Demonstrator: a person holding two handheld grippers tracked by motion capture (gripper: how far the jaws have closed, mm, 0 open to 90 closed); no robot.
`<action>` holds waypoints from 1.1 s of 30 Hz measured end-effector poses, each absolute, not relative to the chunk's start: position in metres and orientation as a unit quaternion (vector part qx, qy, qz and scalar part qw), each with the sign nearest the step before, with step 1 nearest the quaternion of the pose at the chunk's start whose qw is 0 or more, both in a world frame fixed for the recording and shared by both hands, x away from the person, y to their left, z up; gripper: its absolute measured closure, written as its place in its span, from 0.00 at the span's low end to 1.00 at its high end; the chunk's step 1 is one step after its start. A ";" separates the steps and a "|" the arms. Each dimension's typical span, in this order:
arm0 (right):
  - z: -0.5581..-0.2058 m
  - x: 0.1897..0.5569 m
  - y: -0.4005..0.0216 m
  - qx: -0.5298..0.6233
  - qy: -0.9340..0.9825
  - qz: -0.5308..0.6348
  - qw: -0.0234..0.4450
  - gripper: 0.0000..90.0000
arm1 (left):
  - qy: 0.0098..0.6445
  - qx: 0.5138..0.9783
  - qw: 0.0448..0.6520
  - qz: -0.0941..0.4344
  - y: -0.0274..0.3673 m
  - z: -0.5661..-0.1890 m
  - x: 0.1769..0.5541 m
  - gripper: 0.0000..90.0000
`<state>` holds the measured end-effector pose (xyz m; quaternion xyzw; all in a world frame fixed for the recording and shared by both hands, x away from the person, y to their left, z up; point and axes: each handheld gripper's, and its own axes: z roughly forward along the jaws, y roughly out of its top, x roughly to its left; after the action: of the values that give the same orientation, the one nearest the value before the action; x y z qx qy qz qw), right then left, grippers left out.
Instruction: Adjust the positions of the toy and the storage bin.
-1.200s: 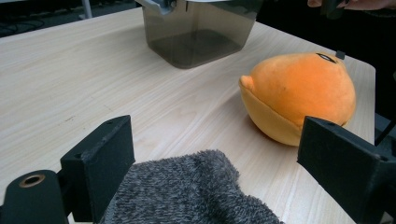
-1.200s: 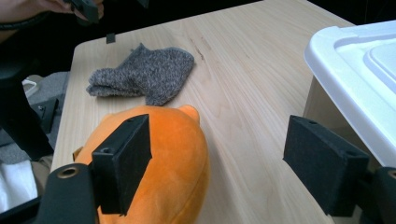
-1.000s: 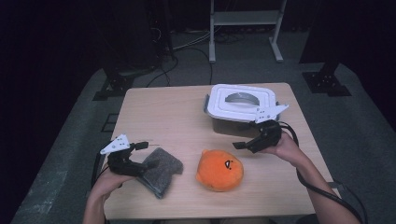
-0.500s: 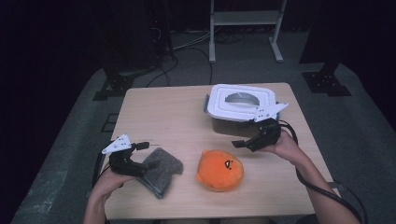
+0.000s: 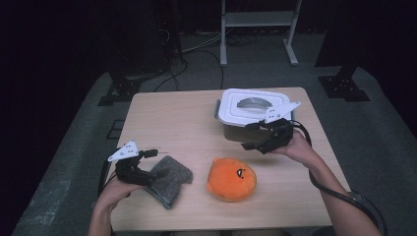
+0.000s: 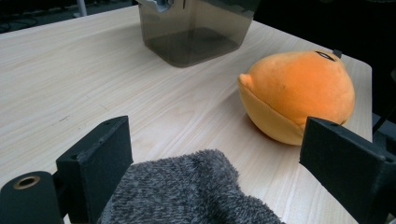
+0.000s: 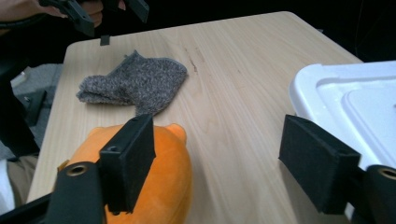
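Right gripper (image 5: 252, 135) jaws just narrowing, nothing between.

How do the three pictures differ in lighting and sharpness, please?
High view: table lit, surroundings almost black, slightly soft. Left gripper view: bright; grey sock and orange plush crisp. Right gripper view: white lid glares pale, near tongs blurred.

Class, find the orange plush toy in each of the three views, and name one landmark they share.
High view: orange plush toy lies front centre on the table, right of the grey sock.
Left gripper view: it sits at upper right, beyond the sock.
Right gripper view: lower left, partly behind a jaw.
Shared landmark: the grey sock.
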<state>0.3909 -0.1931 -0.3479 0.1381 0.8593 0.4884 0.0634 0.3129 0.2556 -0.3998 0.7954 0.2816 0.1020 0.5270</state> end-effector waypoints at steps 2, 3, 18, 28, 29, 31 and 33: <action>-0.345 0.393 -0.191 0.132 0.861 0.487 0.069 0.32 | 0.281 0.796 0.527 0.101 0.256 -0.400 0.313 0.09; -0.343 0.394 -0.190 0.128 0.863 0.482 0.073 0.33 | 0.281 0.796 0.527 0.101 0.256 -0.401 0.313 0.09; -0.324 0.429 -0.192 0.127 0.874 0.458 0.104 0.50 | 0.281 0.794 0.530 0.097 0.256 -0.402 0.314 0.09; -0.316 0.450 -0.209 0.150 0.869 0.457 0.120 0.52 | 0.281 0.793 0.533 0.094 0.257 -0.404 0.315 0.09; -0.315 0.452 -0.214 0.155 0.866 0.459 0.121 0.54 | 0.282 0.793 0.532 0.092 0.257 -0.405 0.316 0.09; -0.312 0.453 -0.218 0.159 0.864 0.462 0.123 0.54 | 0.282 0.794 0.531 0.091 0.257 -0.405 0.316 0.09; -0.310 0.455 -0.222 0.162 0.863 0.462 0.125 0.53 | 0.283 0.794 0.531 0.091 0.256 -0.406 0.316 0.09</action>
<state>0.4546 -0.2217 -0.3104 0.1615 0.8632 0.4615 0.1253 0.3158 0.2559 -0.4060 0.7939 0.2828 0.0907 0.5306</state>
